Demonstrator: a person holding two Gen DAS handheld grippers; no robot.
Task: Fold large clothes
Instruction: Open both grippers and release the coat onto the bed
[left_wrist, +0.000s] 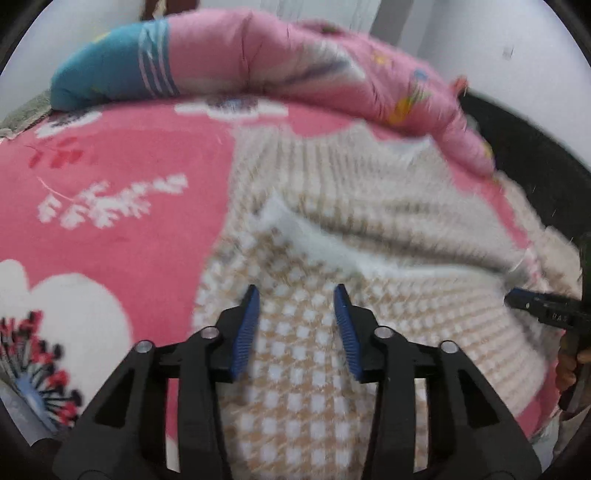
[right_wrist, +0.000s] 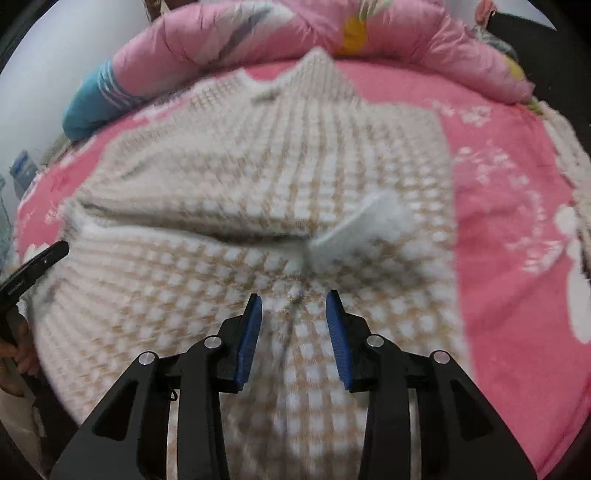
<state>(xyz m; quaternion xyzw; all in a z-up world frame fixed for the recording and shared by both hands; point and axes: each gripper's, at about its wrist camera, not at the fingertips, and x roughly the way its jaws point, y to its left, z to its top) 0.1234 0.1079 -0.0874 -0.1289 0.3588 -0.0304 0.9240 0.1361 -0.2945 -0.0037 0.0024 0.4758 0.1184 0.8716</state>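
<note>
A: So, where's the sweater (left_wrist: 314, 229) sitting rn?

B: It's lying spread on the pink floral blanket (left_wrist: 122, 166), beige-and-white check knit, w/ a fuzzy white cuff (right_wrist: 364, 221) folded over the middle. A pink quilt (left_wrist: 295, 62) w/ a teal end is bunching along the far edge of the blanket.

A: Left gripper (left_wrist: 297, 295)?

B: It's hovering over the near part of the knit, blue pads (left_wrist: 247, 332) standing partway apart, nothing between them. Whether the tips are touching the fabric, can't tell, too blurry.

A: And the right gripper (right_wrist: 293, 297)?

B: It's pointing down at the knit just below the white cuff, jaws part open too, gripping nothing as far as I'm seeing. Each gripper is showing at the edge of the other's cam, w/ a hand (left_wrist: 569, 362) wrapping its handle.
</note>
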